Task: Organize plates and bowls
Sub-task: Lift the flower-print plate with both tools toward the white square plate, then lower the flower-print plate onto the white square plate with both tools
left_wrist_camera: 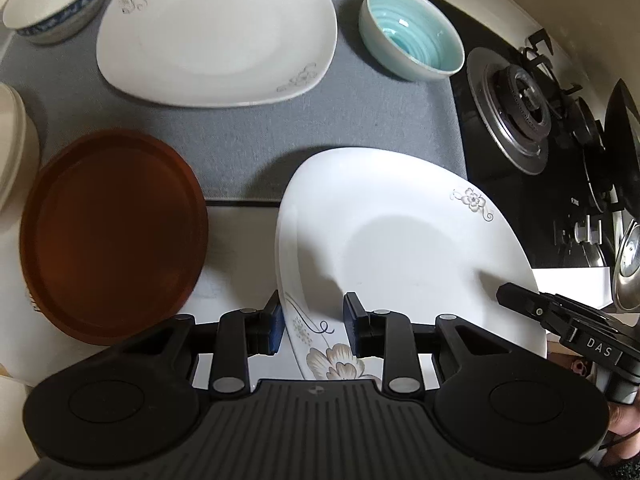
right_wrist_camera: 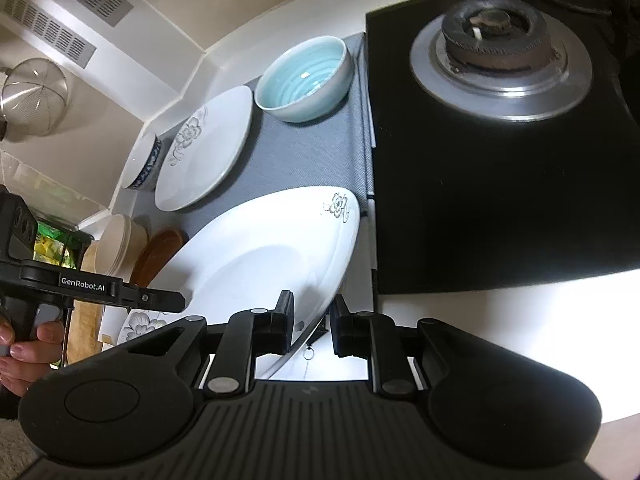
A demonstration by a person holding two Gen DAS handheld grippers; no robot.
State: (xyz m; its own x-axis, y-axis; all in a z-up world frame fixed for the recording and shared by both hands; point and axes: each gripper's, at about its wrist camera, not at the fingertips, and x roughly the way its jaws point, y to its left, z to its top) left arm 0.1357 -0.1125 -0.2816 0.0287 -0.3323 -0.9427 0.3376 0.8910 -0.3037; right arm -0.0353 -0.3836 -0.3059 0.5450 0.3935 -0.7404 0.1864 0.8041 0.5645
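The black gas hob (left_wrist_camera: 520,128) fills the right of the counter, and beside it to the left lies the grey mat (left_wrist_camera: 248,152), the staging ground for the crockery. On the mat's far half rests a white floral plate (left_wrist_camera: 216,36), with a teal bowl (left_wrist_camera: 412,34) to its right and a blue-rimmed bowl (left_wrist_camera: 56,0) at far left. An amber plate (left_wrist_camera: 112,236) sits near left, off the mat.

The task's second floral plate (left_wrist_camera: 400,240) is nearest, tilted with its far edge over the mat, probably to be stacked on its twin. It is held at two rim points, likely for balance. The left gripper (left_wrist_camera: 314,326), pointing steeply down, clamps its near rim; the right gripper (right_wrist_camera: 312,330), angled lower, clamps the right rim.
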